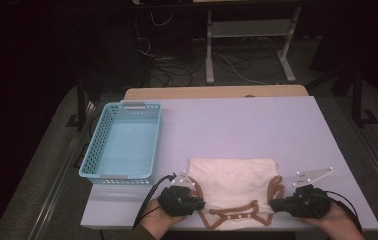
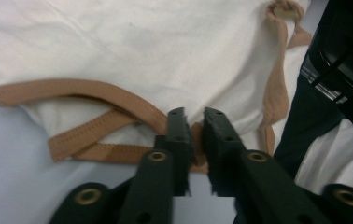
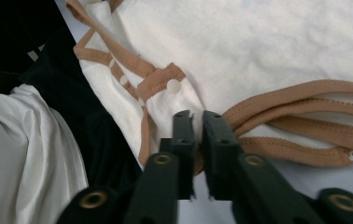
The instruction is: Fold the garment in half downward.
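A: So, the cream garment (image 1: 232, 187) with brown trim (image 1: 237, 216) lies flat at the table's (image 1: 257, 125) near edge, between the 2 hands?

B: Yes. The left gripper (image 1: 199, 204) sits at its left trim; in the left gripper view the jaws stand narrowly apart with a fold of brown binding (image 2: 196, 140) in the gap, not visibly pressed.

A: And the other?

B: The right gripper (image 1: 273, 204) is at the right trim, its jaws likewise slightly parted around the brown band (image 3: 198, 161).

A: Anything else?

B: 1 blue basket (image 1: 93, 150) stands left of the garment, well apart from it.
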The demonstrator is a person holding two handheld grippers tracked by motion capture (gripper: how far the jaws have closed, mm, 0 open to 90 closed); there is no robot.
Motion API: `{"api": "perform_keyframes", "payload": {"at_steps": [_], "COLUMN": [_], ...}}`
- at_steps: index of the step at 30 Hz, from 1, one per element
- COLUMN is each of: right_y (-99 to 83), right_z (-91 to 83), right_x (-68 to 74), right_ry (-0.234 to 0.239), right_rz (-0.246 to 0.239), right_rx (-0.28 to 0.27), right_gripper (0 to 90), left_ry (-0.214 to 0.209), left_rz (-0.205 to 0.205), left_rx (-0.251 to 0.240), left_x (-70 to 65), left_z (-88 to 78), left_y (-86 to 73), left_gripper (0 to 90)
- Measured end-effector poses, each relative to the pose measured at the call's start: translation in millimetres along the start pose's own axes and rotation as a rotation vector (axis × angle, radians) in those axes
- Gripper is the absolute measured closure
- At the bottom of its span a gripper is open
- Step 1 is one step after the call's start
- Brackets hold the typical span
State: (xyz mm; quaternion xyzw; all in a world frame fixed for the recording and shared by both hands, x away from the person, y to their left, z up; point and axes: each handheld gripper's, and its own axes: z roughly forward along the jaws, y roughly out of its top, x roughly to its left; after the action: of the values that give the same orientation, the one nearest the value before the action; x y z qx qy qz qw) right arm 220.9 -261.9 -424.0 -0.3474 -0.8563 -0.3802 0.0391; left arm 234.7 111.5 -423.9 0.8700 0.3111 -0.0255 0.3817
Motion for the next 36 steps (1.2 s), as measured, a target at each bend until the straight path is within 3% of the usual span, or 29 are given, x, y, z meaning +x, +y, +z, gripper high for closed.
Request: {"api": "perform_keyframes", "payload": {"at_steps": [1,2,6,12,22,28,36], "right_y": [1.3,1.3,5.7,9.2,15.3,23.1,35.8], "right_z": [-0.9,-0.9,-4.0,-1.0,0.3,0.8,3.4], "right_x": [-1.6,-1.6,-5.2,-5.5,-8.2,-14.3,-26.0], "right_ry": [0.000,0.000,-0.002,-0.004,-0.033,-0.055,-0.079], "right_rz": [0.007,0.007,0.016,0.000,-0.005,0.005,-0.007], "right_rx": [-0.014,-0.014,-0.056,-0.053,-0.072,-0.083,-0.093], "right_gripper": [64.8,64.8,65.1,64.7,47.4,42.7,41.8], "left_ry": [0.008,0.008,0.015,0.023,0.059,0.098,0.181], "left_rz": [-0.001,-0.001,-0.003,0.007,0.013,0.020,0.023], "left_rx": [-0.022,-0.022,-0.053,-0.081,-0.125,-0.140,-0.169], "left_x": [0.5,0.5,2.1,3.6,7.3,15.5,32.5], "left_z": [-1.7,-1.7,-2.4,-5.8,-10.1,-6.3,0.6], "left_y": [1.5,1.5,5.4,10.0,18.7,27.7,46.7], "left_gripper": [67.7,62.9,58.2,51.3,39.2,33.5,33.6]}}
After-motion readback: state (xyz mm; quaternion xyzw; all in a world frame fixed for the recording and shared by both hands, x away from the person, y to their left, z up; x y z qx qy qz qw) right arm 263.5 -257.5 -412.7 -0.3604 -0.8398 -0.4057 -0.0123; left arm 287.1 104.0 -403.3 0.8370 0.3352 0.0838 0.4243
